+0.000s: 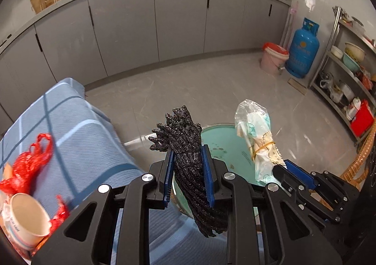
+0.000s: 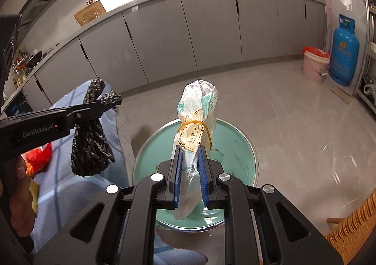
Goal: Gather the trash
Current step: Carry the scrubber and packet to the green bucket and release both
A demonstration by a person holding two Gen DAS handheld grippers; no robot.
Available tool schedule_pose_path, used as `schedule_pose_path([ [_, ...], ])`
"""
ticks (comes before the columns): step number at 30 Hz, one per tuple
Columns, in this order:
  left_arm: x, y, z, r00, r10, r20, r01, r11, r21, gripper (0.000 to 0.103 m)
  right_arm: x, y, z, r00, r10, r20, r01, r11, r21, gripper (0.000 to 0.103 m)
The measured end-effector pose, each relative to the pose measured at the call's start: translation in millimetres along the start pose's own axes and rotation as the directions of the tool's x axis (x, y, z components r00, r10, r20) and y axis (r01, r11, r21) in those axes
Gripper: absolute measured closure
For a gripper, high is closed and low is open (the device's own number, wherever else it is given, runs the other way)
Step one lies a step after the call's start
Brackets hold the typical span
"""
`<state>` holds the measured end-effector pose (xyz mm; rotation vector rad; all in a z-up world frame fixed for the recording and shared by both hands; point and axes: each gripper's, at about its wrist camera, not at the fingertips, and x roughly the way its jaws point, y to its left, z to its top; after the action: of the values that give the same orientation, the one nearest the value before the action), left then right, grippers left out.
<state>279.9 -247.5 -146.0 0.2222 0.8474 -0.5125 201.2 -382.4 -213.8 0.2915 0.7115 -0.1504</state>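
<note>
Trash: black cord bundle (image 1: 188, 147) pinched between left jaws, apparently noodle packet (image 2: 195, 124) between right.

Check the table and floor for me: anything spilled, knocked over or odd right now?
A paper cup lies tipped on its side on the blue cloth beside a red plastic bag. No spill visible. Dark specks mark the green bin.

Both cams ride the grippers, looking forward and down along the fingers, close over the green bin (image 1: 225, 145). Left wrist view sits left of the right one. Shared: bin (image 2: 235, 147), grey cabinets (image 1: 178, 18), blue gas bottle (image 2: 344, 51), and each other's gripper.
</note>
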Motion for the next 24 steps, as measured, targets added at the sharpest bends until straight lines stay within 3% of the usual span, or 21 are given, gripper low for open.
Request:
schedule_pose_path([
  [2,10,-4,0,1.0,0.006,-0.011,-0.006,1.0,0.012,0.077,6,-5,0,1.0,0.001,-0.015,-0.001,1.0,0.005,0.086],
  [4,15,-7,0,1.0,-0.005,-0.018,0.005,1.0,0.026,0.061,11,-9,0,1.0,-0.008,-0.016,0.008,1.0,0.016,0.082],
  [6,19,-8,-2,1.0,0.0,-0.016,0.001,0.999,0.041,0.054,15,-15,0,1.0,-0.005,-0.024,0.006,1.0,0.03,0.081],
  [7,20,-9,-1,1.0,-0.009,-0.018,0.01,0.999,0.045,0.044,16,-16,-1,1.0,-0.01,-0.027,0.01,0.999,0.033,0.079],
  [9,20,-11,-2,1.0,-0.012,-0.009,0.013,0.999,0.053,0.033,18,-20,-2,0.999,-0.019,-0.031,0.02,0.999,0.039,0.077],
  [11,20,-9,-2,1.0,-0.004,-0.003,0.004,0.999,0.052,0.032,17,-24,-3,0.999,-0.033,-0.024,0.034,0.998,0.048,0.069],
  [15,14,0,-1,1.0,0.022,0.004,-0.022,0.999,0.035,0.029,9,-29,-2,0.999,-0.05,-0.013,0.051,0.997,0.063,0.066],
  [17,6,8,-1,0.998,0.064,0.02,-0.065,0.997,0.031,0.021,4,-28,-2,0.998,-0.057,-0.008,0.057,0.996,0.062,0.055],
  [20,-9,13,-1,0.995,0.084,0.049,-0.085,0.996,0.018,0.02,-5,-22,-2,0.998,-0.061,0.006,0.06,0.997,0.057,0.044],
  [24,-33,18,-6,0.992,0.097,0.083,-0.098,0.995,0.009,0.018,-16,-9,-2,0.999,-0.052,0.016,0.052,0.998,0.037,0.039],
])
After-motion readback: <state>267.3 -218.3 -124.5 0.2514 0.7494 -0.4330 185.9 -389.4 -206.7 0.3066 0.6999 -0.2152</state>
